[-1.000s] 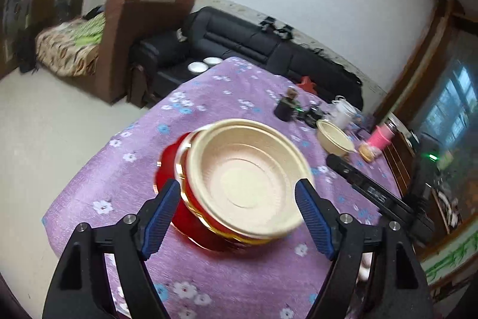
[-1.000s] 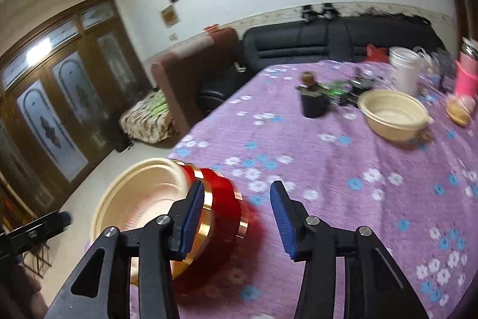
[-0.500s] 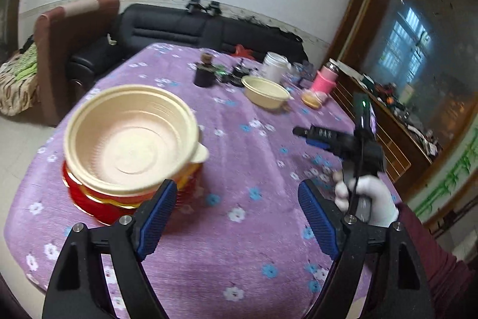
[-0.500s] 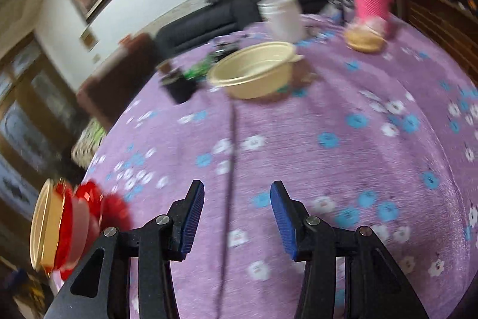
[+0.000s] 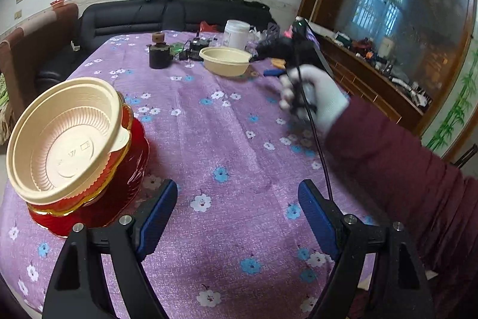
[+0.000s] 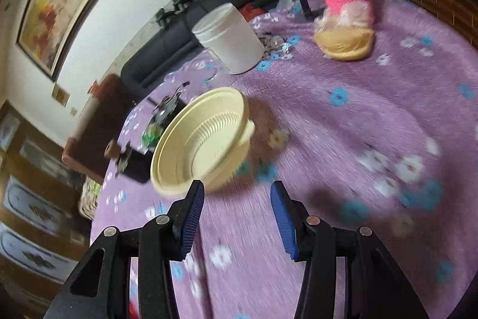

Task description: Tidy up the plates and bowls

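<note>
the cream ribbed plastic bowl (image 6: 200, 143) sits alone mid-table on the purple flowered cloth (image 6: 343, 121), just ahead of the right gripper (image 6: 237, 221), whose jaws stand apart and empty. it looks light, thin, a bit flexible; pinch the rim.

I can read no text anywhere. The nearest thing to it is a set of faint moulded marks in the bottom of the cream bowl (image 5: 64, 139), stacked left of my left gripper (image 5: 239, 217): a small rectangle and some tiny raised characters, too small to make out. The white jar (image 6: 228, 39) beyond my right gripper (image 6: 237, 217) shows no label.
</note>
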Demonstrator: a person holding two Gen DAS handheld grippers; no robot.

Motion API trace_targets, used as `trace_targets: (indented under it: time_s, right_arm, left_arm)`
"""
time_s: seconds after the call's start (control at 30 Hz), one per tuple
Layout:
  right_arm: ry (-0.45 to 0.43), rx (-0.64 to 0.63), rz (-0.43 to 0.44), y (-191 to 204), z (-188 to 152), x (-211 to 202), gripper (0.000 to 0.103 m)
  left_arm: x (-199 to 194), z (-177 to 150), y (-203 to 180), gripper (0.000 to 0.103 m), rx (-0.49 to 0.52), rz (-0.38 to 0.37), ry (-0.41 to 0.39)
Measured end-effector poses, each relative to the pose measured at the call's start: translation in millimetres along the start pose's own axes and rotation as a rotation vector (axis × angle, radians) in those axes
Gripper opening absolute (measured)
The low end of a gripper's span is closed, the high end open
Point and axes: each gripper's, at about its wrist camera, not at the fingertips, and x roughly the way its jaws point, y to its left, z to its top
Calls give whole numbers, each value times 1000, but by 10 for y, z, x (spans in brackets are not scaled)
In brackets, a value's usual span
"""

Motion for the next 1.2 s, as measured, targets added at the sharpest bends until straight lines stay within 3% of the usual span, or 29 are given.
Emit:
trace_targets:
  time_s: [0.2, 0.27, 0.33, 0.53, 0.7, 0.8, 0.87, 0.9, 0.97, 1.0, 1.2]
  right_arm:
    - [86, 172, 39, -108, 204, 515, 46]
    - [107, 217, 90, -180, 200, 539, 21]
    - [123, 208, 84, -216, 173, 488, 12]
    - [169, 172, 83, -497, -65, 16, 10]
    - [279, 134, 78, -847, -389, -506, 10]
    - [347, 82, 57, -992, -578, -775, 13]
    - [329, 1, 24, -965, -651, -934, 15]
    - [287, -63, -17, -922, -686, -1044, 19]
    - [205, -113, -56, -878, -753, -1206, 49]
    - [170, -117, -59, -877, -778, -1254, 54]
    - [-22, -139, -101, -881, -1041, -1297, 56]
  left_arm:
    - [99, 20, 26, 82, 6, 25, 40]
    - [120, 28, 43, 82, -2, 21, 44]
    - [140, 41, 46, 82, -13, 11, 45]
    - [205, 19, -33, 82, -20, -42, 57]
    - [241, -15, -160, 82, -6, -73, 69]
    - [306, -19, -269, 82, 3, -95, 82]
    - [362, 8, -368, 82, 19, -93, 88]
    - [379, 21, -402, 82, 22, -92, 89]
    - [429, 80, -464, 82, 14, -94, 96]
    - [440, 104, -481, 82, 10, -86, 96]
    - [484, 214, -514, 82, 5, 26, 81]
